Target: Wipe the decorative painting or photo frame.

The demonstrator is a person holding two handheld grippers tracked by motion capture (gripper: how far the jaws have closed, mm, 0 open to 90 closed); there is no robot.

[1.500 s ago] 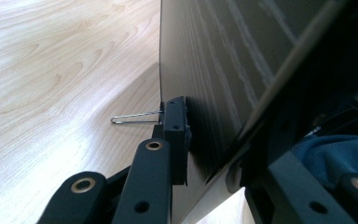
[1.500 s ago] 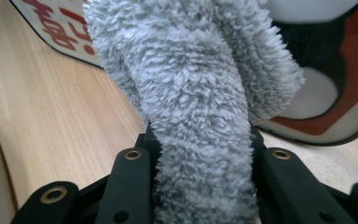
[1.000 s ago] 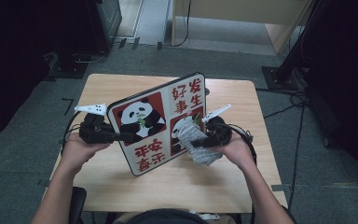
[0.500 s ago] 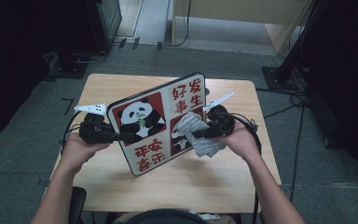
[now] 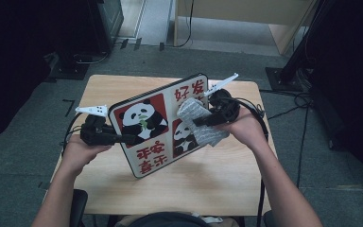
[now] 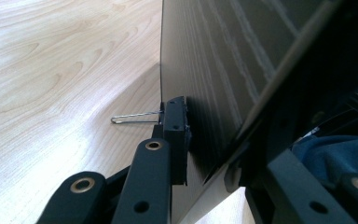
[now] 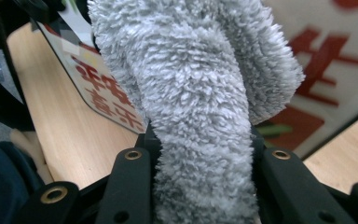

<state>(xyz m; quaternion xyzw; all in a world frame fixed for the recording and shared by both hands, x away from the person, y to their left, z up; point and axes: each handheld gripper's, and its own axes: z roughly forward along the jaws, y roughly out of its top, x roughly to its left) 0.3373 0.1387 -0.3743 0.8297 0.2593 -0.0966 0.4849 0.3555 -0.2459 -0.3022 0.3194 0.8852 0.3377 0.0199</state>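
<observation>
Left claw point(image 5: 123, 139): clamped on the left edge of the sign point(image 5: 163, 125), holding it tilted up.
Right claw point(image 5: 199, 121): clamped on a grey cloth point(image 5: 197, 122), bunched between the jaws.
Sign: above the table point(image 5: 189, 184), lower corner near the wood, panda face toward the person.
Cloth: pressed against the sign's right half, over the lower panda panel.
Clip point(image 6: 175, 122): black, on the sign's edge beside the left jaw.

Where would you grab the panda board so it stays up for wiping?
Grab the panda board at its side edge, coming in from the left. It is thin and flat and stands tilted on the table, so tongs fit over the rim there. The left tongs already pinch that edge, leaving the picture side free for the grey cloth.
</observation>
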